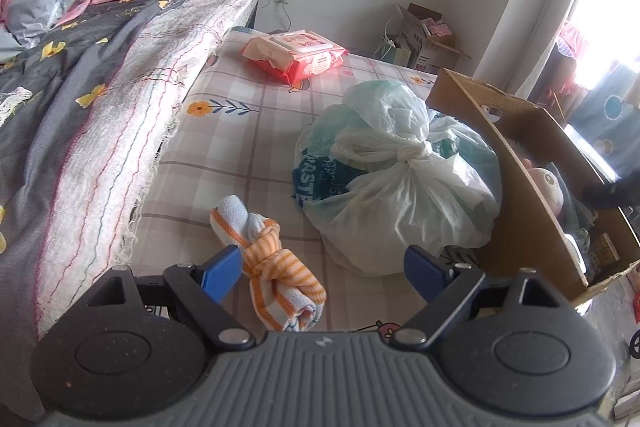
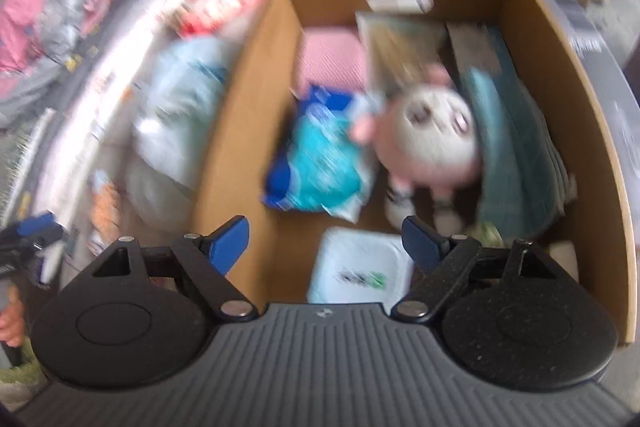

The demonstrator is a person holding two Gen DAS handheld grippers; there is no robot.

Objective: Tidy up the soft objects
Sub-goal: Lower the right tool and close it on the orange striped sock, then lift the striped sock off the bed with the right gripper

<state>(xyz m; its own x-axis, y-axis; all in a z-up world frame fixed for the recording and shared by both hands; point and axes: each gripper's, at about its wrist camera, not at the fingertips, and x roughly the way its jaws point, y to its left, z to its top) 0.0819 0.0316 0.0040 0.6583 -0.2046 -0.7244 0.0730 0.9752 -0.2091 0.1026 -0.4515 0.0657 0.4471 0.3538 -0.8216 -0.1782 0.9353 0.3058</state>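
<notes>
Both grippers stand spread, gripping nothing. Left gripper hovers over a knotted orange-striped cloth on the checked mattress; beyond sits a tied plastic bag. Right gripper hangs over the cardboard box holding a plush doll.

The knotted towel is soft woven cloth, matt. The tied bag is thin, crinkled, slightly glossy plastic. The box at right is plain matt cardboard. The far wipes pack has shiny plastic film. The left blanket has a rough, frayed weave.
</notes>
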